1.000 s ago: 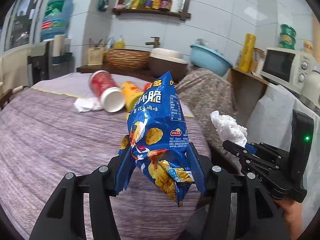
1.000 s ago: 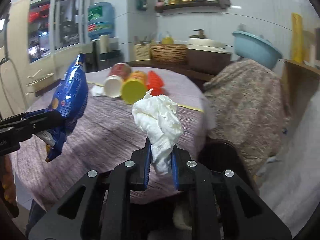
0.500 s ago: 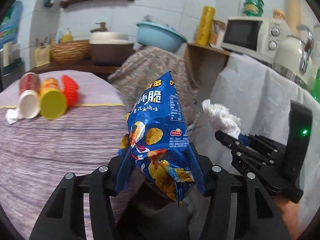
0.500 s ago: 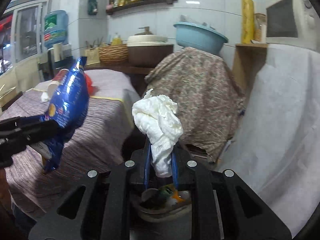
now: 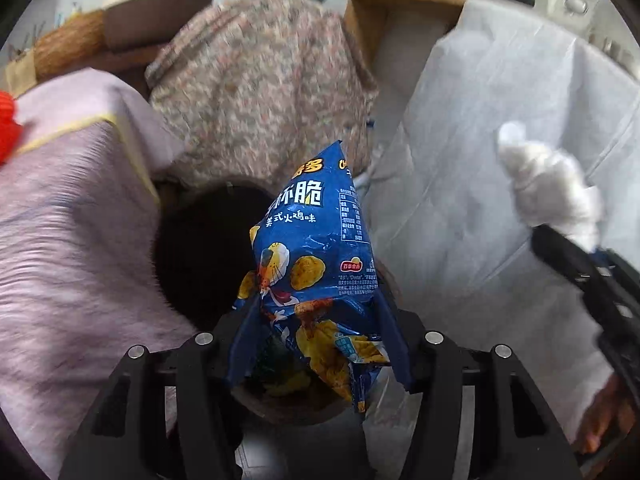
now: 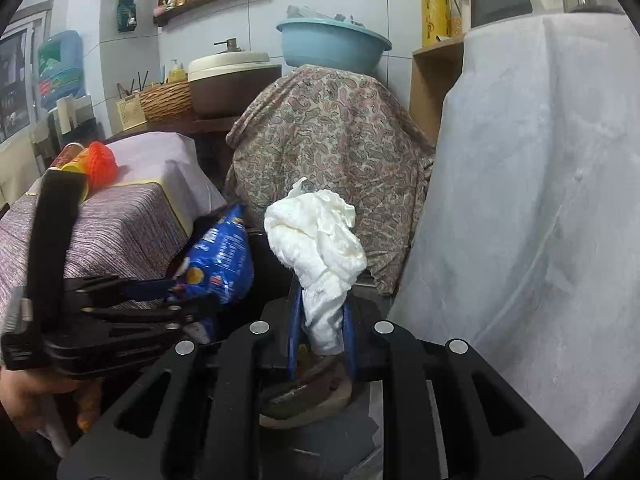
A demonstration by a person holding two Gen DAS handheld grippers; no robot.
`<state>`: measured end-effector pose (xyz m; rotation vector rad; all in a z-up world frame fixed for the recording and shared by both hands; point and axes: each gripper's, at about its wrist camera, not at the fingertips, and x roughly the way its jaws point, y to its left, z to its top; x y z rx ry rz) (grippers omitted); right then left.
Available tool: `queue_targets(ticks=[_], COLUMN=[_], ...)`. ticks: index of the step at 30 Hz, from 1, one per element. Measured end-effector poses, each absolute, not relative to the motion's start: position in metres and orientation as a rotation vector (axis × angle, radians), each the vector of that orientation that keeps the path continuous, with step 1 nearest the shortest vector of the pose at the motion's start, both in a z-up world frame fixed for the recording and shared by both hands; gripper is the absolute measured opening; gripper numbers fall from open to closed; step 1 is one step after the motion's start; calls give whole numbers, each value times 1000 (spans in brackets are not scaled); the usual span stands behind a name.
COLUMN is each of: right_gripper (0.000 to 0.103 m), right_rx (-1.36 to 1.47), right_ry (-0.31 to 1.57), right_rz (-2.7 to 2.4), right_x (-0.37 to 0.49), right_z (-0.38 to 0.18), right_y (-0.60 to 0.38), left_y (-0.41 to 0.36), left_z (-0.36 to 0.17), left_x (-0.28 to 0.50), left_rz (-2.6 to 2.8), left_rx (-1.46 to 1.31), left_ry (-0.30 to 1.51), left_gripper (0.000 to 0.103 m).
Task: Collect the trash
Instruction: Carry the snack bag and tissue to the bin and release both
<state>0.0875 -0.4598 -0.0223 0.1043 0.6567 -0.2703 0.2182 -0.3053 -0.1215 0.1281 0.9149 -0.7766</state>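
Observation:
My left gripper (image 5: 320,344) is shut on a blue chip bag (image 5: 312,264) and holds it upright over a round brown trash bin (image 5: 280,404) on the floor. The bag also shows in the right wrist view (image 6: 222,256), with the left gripper (image 6: 176,300) beside it. My right gripper (image 6: 320,336) is shut on a crumpled white tissue (image 6: 320,248) above the same bin (image 6: 308,392). The tissue shows at the right of the left wrist view (image 5: 552,188), blurred.
The purple-clothed table (image 6: 108,228) stands at the left with a red cup (image 6: 100,164) and tube cans (image 6: 72,160). A paisley-covered object (image 6: 332,152) stands behind the bin. A white-draped counter (image 6: 540,200) rises at the right. A black gap (image 5: 200,248) lies beside the table.
Both grippers have swung right and tipped down from the table toward the floor bin, still holding the chip bag and the tissue. The table has slid off to the left.

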Motion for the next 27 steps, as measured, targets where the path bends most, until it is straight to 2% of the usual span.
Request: queue_targets(ticks=[3,12,20,24,27], right_gripper=[19,19,19,19,19], right_rx=[113,154,208,212,180], right_ry=[667,712,745,773,789], right_rz=[-272,-272,-232,-163,-104], right_x=[89,97,111,124,135], right_z=[-28,-48,-67,-76,-81], right_y=[-463,-473,-473,-458,-436], left_y=[-318,-312,-276,-258,-247], left_z=[-137,-134,-79,-54,-44], left_x=[220,203,173,161,161], left_rz=[-755,-765,-751,-731,-714], left_rx=[185,198,132,106,85], left_ry=[914,874,726,647,628], left_gripper=[74,82,84,90,91])
